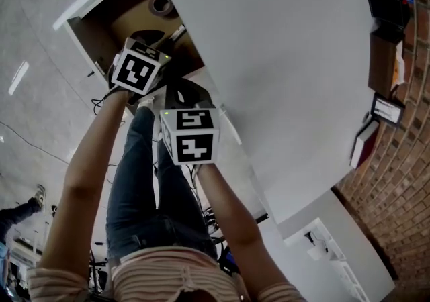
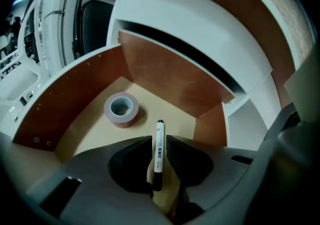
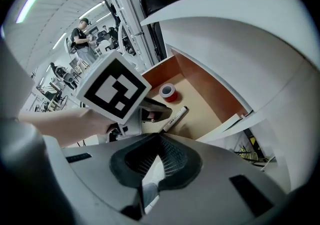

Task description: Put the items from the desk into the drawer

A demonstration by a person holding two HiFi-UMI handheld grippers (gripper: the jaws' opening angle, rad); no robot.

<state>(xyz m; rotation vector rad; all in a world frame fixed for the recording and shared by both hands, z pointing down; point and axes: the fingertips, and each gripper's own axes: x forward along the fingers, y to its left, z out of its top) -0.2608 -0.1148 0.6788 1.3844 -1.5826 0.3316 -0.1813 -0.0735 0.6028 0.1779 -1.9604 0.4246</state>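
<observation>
- Fingers (image 2: 141, 147) of our left gripper (image 2: 159, 141) are clamped on a slim white marker pen with a black cap (image 2: 159, 149). It lies lengthwise between them, cap end nearest the camera, far end poking out past the tips.
- We hold the marker over the open drawer with brown wooden walls and a pale floor (image 2: 70, 94), above its near part. It is not yet let go.
- Our right gripper (image 3: 158, 138) has its fingers closed tip to tip with nothing between them. It hangs just beside the left one, near the drawer's front.
- One roll of tape, grey on its face and red round its side (image 2: 121, 110), lies flat on the drawer floor, apart from the marker.
- We judge the task well along: the tape is in and the marker is about to follow. What remains for this item is lowering it and opening the fingers.
- Along the far edge of the white desk top (image 1: 282, 59), by the brick wall (image 1: 403, 180), sit a black box (image 1: 388, 5) and a few flat things (image 1: 383, 109). We cannot tell what they are, nor whether they count as items to put away.
- The gripper bodies hide the drawer's near corner, so we cannot say whether anything else lies there. In the head view the marker is covered by the left gripper's marker cube (image 1: 139, 69).
</observation>
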